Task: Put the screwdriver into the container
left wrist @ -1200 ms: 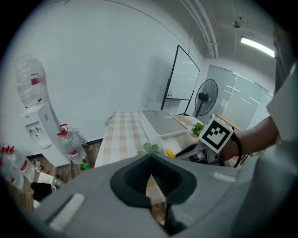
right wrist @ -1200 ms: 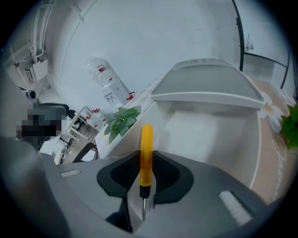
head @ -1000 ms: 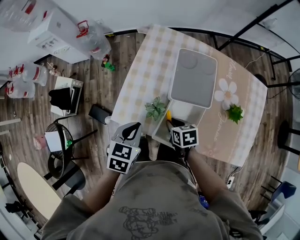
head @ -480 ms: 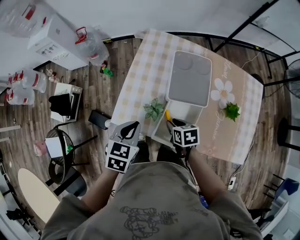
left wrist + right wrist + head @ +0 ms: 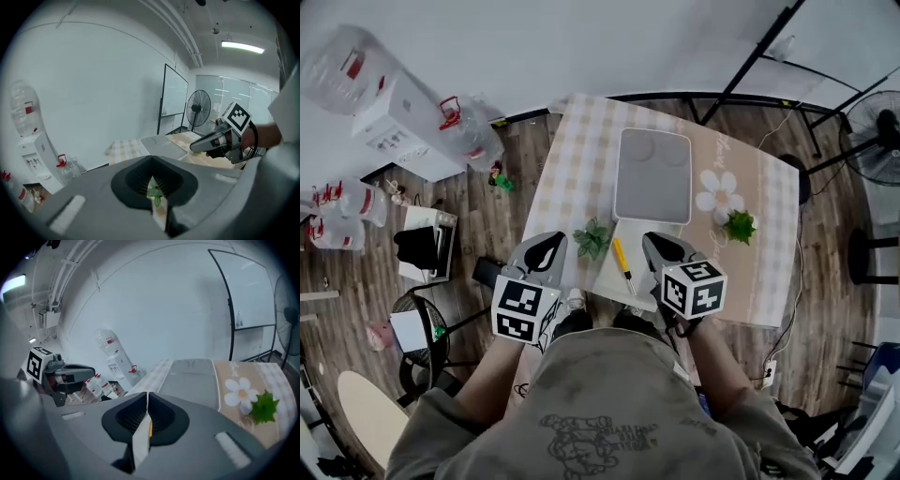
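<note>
The screwdriver (image 5: pixel 622 265), with a yellow handle and a dark shaft, lies in the open white container (image 5: pixel 607 274) at the table's near edge, free of both grippers. The container's grey lid (image 5: pixel 652 175) lies flat further back. My right gripper (image 5: pixel 656 242) hangs just right of the container, its jaws closed with nothing in them. My left gripper (image 5: pixel 551 243) is off the table's left edge, also shut and empty. Through the slit of the right gripper (image 5: pixel 147 401) a sliver of yellow shows. The left gripper (image 5: pixel 151 164) points towards the table.
A small green plant (image 5: pixel 592 238) stands just left of the container, and another (image 5: pixel 738 225) sits on the flower-print cloth (image 5: pixel 718 192) at right. Water bottles and boxes (image 5: pixel 403 122) clutter the floor at left. A fan (image 5: pixel 874 122) stands at far right.
My right gripper has pulled back from over the container towards me, and the screwdriver now lies in plain sight inside it. The head view has shifted, so the table sits further left.
</note>
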Demonstrator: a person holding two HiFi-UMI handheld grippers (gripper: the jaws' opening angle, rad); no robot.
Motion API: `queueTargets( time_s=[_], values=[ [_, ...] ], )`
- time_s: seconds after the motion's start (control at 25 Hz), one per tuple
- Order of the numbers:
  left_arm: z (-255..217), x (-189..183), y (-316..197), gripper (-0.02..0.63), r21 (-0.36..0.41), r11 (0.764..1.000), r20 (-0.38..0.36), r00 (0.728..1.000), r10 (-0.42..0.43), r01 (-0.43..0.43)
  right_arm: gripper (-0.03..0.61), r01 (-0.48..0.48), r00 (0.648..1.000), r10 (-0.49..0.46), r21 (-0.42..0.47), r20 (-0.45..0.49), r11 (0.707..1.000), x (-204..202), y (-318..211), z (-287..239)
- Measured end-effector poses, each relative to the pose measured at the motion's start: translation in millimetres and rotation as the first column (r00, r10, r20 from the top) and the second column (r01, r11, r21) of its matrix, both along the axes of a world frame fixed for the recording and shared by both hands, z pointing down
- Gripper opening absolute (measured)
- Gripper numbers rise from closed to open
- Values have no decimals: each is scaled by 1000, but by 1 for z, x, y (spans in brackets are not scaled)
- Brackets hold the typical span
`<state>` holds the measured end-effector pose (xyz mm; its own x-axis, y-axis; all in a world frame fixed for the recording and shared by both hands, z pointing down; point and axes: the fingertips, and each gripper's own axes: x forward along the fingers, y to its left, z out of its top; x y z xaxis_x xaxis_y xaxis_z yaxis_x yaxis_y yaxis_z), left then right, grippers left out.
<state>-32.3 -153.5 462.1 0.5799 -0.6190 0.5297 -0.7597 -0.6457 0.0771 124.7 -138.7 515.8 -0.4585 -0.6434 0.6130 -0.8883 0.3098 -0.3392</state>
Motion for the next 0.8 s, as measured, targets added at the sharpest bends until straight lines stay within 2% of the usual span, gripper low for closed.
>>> queueTargets(
  time_s=[0.2,0.4,0.52,0.72,0.8],
  values=[
    [-65,17,-17,0,157,987,-34,999,39,-34,28,-48,998,42,152,40,987,18,-7,-73],
    [-120,31,-19,0,277,959,-65,995,77,-57,28,-87,996,77,290,45,953,36,0,-130],
    [-150,40,-14,1,330,942,-86,992,95,-62,28,-124,992,107,372,66,920,48,10,-163],
    [-178,50,-4,0,364,929,-110,987,117,-69,26,-160,987,129,515,94,842,63,35,-223],
    [-181,53,0,0,366,928,-111,987,120,-72,26,-149,989,124,537,83,831,65,43,-234]
  ],
)
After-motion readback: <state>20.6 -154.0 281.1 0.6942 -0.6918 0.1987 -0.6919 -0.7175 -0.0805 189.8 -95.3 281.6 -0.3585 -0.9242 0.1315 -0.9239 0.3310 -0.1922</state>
